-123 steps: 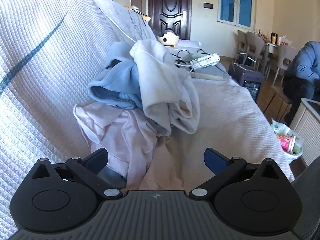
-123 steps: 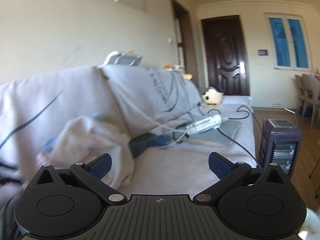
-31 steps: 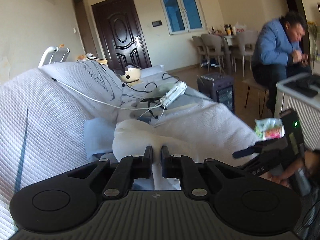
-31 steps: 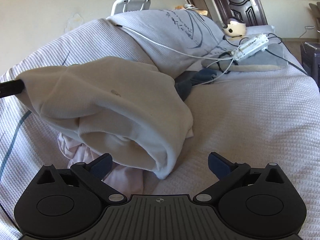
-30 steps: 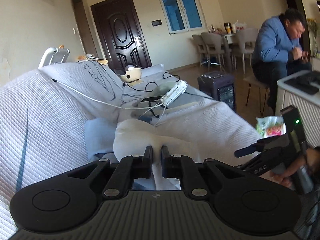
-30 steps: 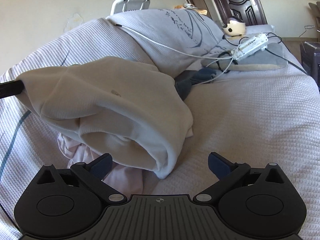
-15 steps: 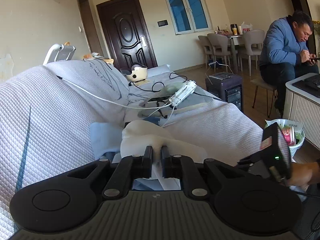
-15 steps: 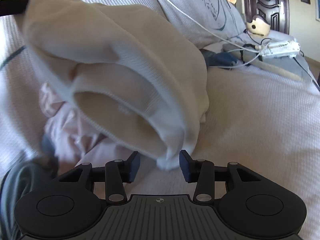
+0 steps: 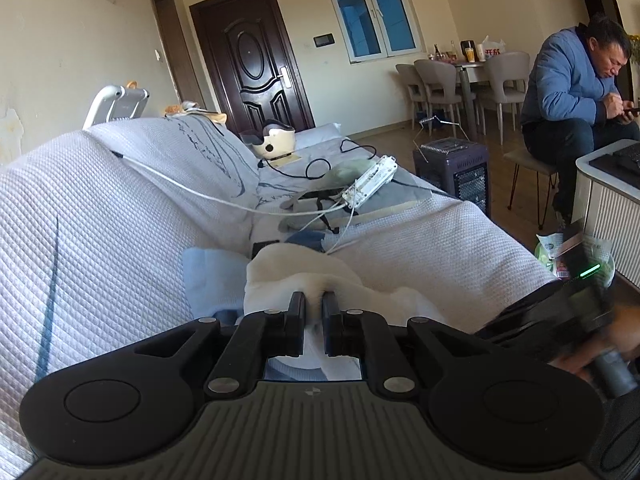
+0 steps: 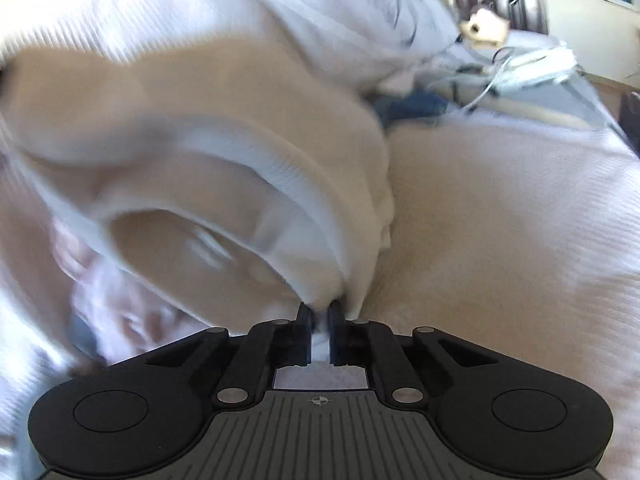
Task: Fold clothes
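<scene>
My left gripper (image 9: 313,304) is pinched tight on a fold of the cream sweatshirt (image 9: 304,272), which lies bunched on the white quilted sofa cover (image 9: 100,232) beside a pale blue garment (image 9: 208,276). My right gripper (image 10: 319,314) is closing its jaws on the sweatshirt's ribbed hem (image 10: 296,184), cloth already nipped between them; that view is blurred. A white power strip (image 9: 372,180) with trailing cables sits further along the sofa, near a small dark heater (image 9: 452,168). A white bag (image 9: 493,46) on the dining table carries red characters I cannot read. A person in a blue jacket (image 9: 568,80) sits at the right
</scene>
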Demonstrator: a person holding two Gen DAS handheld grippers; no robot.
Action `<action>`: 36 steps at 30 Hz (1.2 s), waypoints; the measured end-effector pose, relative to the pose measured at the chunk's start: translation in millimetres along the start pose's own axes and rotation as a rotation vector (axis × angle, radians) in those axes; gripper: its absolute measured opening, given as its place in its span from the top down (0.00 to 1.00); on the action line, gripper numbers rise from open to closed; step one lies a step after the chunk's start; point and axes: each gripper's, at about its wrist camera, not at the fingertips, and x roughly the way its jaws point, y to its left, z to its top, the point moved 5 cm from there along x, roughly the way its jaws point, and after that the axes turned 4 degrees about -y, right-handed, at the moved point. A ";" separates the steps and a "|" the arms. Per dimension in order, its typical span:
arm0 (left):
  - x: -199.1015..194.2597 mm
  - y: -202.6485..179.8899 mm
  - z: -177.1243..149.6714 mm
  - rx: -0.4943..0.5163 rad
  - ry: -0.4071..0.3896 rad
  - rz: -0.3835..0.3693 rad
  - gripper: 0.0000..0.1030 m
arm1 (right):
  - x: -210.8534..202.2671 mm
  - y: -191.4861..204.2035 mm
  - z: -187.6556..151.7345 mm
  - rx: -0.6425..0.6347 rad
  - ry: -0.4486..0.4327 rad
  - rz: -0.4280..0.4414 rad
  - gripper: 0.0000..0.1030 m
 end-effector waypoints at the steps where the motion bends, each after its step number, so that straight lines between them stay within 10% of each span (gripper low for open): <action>1: -2.5 -1.1 3.7 0.005 -0.007 0.001 0.93 | -22.4 -3.0 5.6 0.012 -0.049 0.002 0.92; 17: -89.8 -25.6 63.4 0.133 -0.149 0.011 1.00 | -231.1 -8.7 72.3 -0.041 -0.460 -0.038 0.99; 21: -75.5 -40.2 47.8 0.177 -0.039 -0.051 0.98 | -225.4 -7.8 67.9 -0.103 -0.302 -0.106 0.99; 25: -52.1 -69.8 2.8 0.180 0.091 -0.159 0.63 | -186.4 0.2 27.0 -0.111 -0.123 -0.068 0.92; 28: -39.0 -90.2 -29.1 0.173 0.157 -0.222 0.61 | -157.6 7.3 1.7 -0.101 -0.022 -0.029 0.87; 36: -16.0 -98.6 -98.9 0.095 0.304 -0.235 0.51 | -86.5 16.9 -7.5 0.022 0.114 0.072 0.45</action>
